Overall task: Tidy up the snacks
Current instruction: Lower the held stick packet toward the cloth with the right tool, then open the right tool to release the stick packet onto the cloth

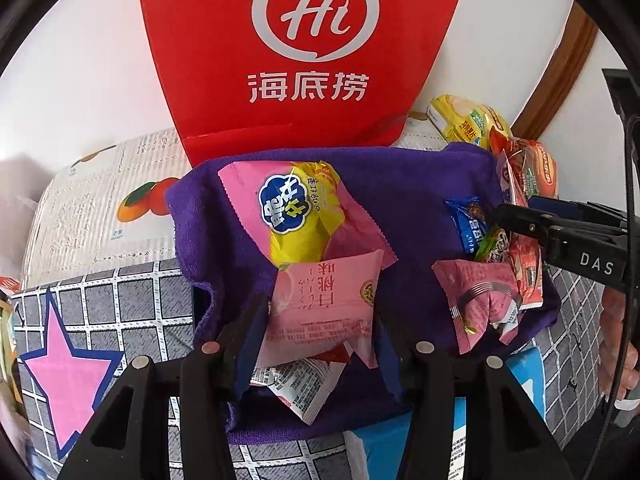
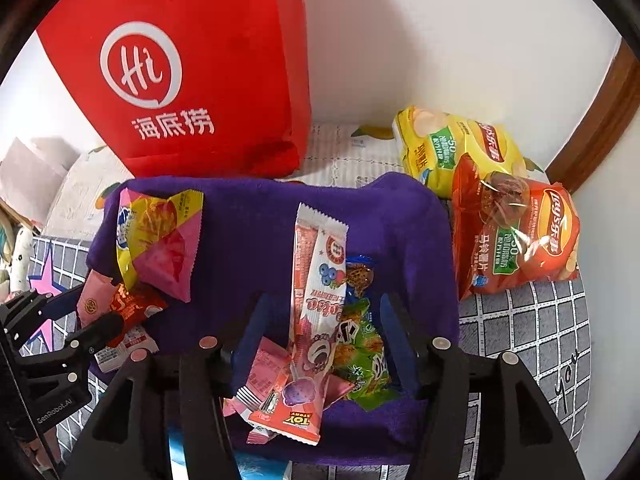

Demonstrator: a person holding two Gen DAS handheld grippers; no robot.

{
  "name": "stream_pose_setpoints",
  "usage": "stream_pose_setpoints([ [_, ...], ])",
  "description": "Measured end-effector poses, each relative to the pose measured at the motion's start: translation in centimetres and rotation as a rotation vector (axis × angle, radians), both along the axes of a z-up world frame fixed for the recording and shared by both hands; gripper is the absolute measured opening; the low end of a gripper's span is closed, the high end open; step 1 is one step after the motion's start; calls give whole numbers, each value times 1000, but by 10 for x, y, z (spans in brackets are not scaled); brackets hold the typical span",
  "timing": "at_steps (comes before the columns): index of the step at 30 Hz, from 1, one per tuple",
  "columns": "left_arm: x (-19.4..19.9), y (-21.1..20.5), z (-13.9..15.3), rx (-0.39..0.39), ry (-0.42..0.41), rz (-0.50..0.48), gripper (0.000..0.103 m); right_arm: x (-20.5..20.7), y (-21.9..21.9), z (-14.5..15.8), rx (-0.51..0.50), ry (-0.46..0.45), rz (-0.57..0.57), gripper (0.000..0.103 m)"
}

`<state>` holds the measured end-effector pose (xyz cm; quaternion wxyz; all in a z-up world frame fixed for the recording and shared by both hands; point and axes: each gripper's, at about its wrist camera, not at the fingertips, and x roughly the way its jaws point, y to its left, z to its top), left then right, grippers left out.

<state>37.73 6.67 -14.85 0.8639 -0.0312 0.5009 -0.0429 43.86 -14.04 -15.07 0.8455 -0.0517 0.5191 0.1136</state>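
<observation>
Snacks heaped on purple towel (image 2: 256, 216), before red bag (image 2: 192, 80). Left tongs (image 1: 320, 320) gripping pink packet (image 1: 320, 304). Right tongs (image 2: 320, 332) open around long strawberry packet (image 2: 316, 304), not pressing.

A plain white wall (image 2: 460, 40) fills the far side, evenly lit and bright. At the far right runs a brown wooden frame (image 2: 600, 120). Below lies a grey sheet (image 2: 520, 320) with white grid lines and a pink star (image 1: 68, 376), and beyond it a newspaper-print cloth (image 1: 92, 216) showing orange fruit.
</observation>
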Motion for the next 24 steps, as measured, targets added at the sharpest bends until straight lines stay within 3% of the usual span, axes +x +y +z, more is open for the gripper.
stream_pose_setpoints([
  [14,-11,10,24,-69,-51,10,56,-9,-17,34,121,-78,-49,59],
  [24,-21,15,42,-110,-89,3,57,-40,-15,63,151,-220,-20,59],
])
